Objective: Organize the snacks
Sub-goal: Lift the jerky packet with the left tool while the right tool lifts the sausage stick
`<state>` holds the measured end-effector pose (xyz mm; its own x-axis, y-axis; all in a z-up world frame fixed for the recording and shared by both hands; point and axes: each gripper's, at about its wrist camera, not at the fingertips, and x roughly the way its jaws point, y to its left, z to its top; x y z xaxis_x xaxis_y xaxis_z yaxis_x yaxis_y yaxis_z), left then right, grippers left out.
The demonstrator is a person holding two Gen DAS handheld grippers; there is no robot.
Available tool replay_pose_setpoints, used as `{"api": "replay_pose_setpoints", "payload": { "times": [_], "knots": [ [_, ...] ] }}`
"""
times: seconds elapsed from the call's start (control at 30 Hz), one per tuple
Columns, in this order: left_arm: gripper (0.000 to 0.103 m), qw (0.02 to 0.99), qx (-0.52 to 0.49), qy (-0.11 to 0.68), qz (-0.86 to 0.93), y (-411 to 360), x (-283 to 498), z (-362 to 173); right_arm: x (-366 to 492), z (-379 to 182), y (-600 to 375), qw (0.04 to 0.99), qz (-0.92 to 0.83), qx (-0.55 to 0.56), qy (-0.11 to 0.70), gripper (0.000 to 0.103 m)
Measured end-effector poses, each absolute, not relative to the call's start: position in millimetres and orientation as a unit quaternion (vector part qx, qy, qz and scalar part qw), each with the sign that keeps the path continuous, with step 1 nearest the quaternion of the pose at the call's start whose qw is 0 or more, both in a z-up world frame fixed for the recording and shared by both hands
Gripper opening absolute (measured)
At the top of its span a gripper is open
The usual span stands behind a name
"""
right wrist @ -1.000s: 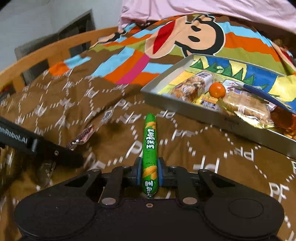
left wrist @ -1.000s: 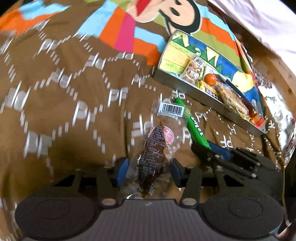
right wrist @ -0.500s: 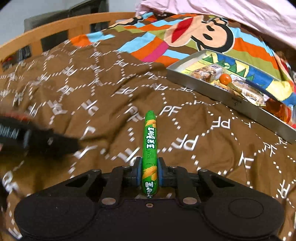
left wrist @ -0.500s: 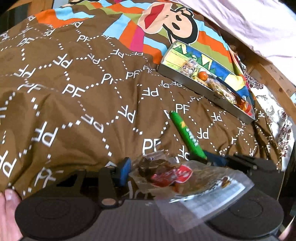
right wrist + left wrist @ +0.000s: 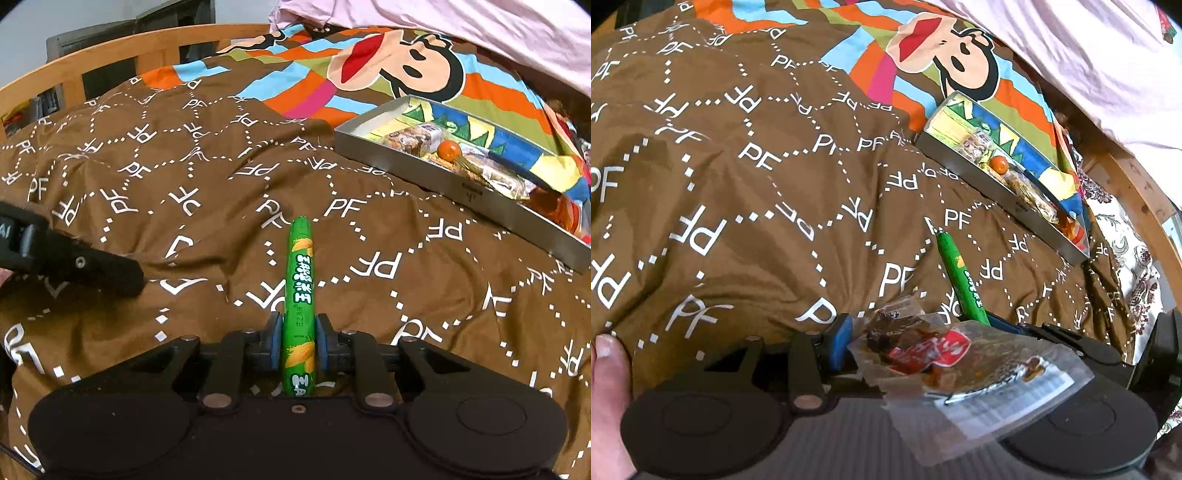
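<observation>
left wrist view: my left tool (image 5: 886,345) grips a clear packet of dark snack (image 5: 923,343), which lies across the tool. its right finger is hidden under the packet. the metal tray (image 5: 997,192) with snacks stands at 1 o'clock on the brown bed cover (image 5: 738,206), well apart. i judge the step is carrying to the tray.

right wrist view: my right tool (image 5: 297,343) has the green sausage stick (image 5: 300,291) between its pads, pointing to 12 o'clock; the jaws are opening a little, yet the pads seem to touch it. the tray is at 2 o'clock, its far end cut off. next i must bring both items over the rim and release.
</observation>
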<state>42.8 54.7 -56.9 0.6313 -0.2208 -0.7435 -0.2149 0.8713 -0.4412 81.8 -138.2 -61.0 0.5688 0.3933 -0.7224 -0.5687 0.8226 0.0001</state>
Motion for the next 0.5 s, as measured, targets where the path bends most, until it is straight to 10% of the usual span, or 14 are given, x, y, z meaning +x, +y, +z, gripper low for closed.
{"api": "replay_pose_setpoints", "payload": {
  "times": [0.5],
  "knots": [
    [0.058,0.889,-0.183,0.418,-0.032,42.5,54.0,-68.5,102.9,-68.4,-129.4,0.895,0.259,-0.105,0.347,0.052]
  ]
}}
